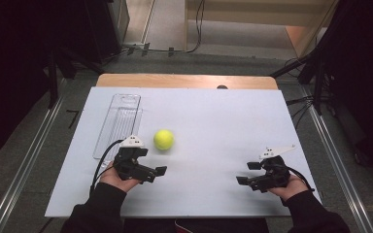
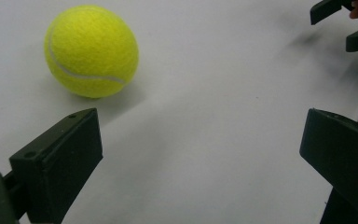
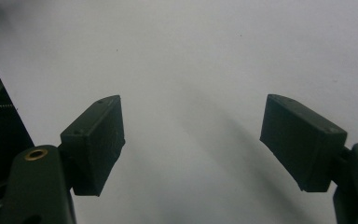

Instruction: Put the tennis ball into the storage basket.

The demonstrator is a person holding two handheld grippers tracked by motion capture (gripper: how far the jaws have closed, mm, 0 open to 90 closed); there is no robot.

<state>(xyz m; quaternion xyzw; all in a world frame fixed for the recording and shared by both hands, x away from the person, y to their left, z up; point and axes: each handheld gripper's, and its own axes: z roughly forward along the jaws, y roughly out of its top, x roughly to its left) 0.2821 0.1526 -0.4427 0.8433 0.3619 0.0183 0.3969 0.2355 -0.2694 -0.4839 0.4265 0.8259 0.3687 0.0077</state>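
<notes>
Yellow-green felt, fuzzy and seamed with one pale curved line, covers the tennis ball, which sits free on the white tabletop left of centre, just right of a clear plastic tray and a little beyond the left tool. Nothing touches the ball; in the left gripper view it rests on its own soft shadow, up and to the left of the near jaw, outside the gap rather than inside it. That tool's jaws stand wide apart with only bare surface between them — a spread that looks meant for a round thing of this girth, so I judge the hand is lined up either to take the ball or to leave it lying. The right tool hovers near the right front edge of the tabletop, well apart from the ball, its jaws also parted and empty, probably waiting its turn. Both tools are matte black, blocky, flat-faced at the pads, with brass-coloured inserts at the pivots. The tray is long, shallow and ribbed, lying lengthwise from near to far. The white sheet looks smooth and matte — a ball could roll on it at a nudge.
</notes>
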